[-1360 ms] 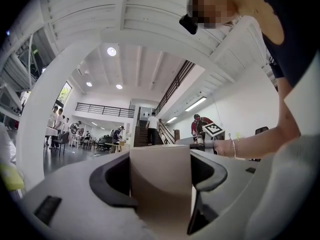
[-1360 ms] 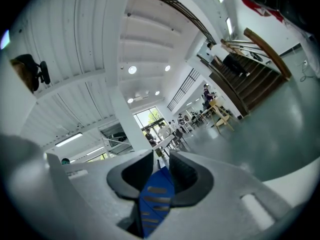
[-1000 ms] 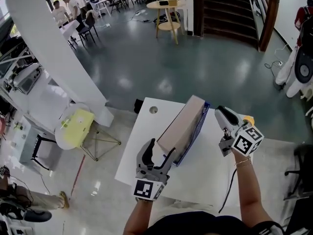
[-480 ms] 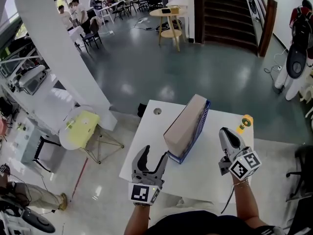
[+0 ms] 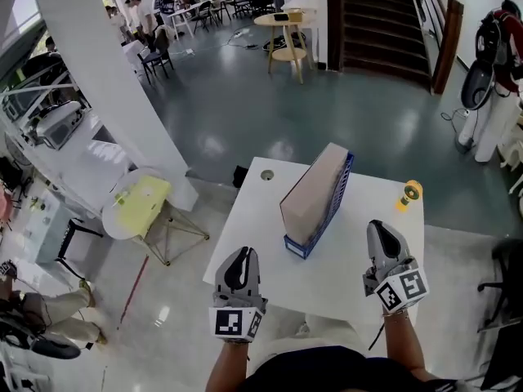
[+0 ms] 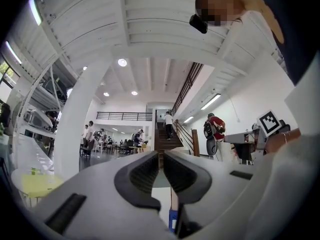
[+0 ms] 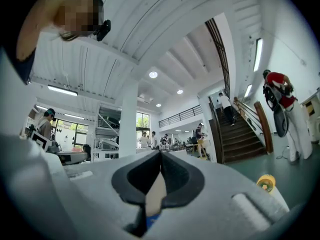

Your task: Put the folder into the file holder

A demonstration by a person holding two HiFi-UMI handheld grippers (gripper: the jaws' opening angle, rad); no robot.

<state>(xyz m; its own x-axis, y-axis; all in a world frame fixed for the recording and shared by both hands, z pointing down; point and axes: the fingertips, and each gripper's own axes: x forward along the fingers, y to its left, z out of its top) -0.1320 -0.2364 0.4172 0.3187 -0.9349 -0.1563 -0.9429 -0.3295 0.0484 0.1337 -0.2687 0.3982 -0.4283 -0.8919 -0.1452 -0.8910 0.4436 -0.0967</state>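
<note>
in the file holder (image 5: 336, 198), a folder (image 5: 310, 193)

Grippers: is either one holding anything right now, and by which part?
Nothing is held. The left gripper, its fingers just closing to a narrow gap, and the shut right gripper are both empty, apart from the file holder.

A yellow tape roll (image 5: 411, 193) sits near the far right corner of the white table (image 5: 335, 264). Left of the table, a yellow chair (image 5: 140, 205) stands beside a white pillar (image 5: 98, 72). Farther off are a round wooden table (image 5: 286, 11), a dark staircase (image 5: 372, 19) and people (image 5: 135, 11).
</note>
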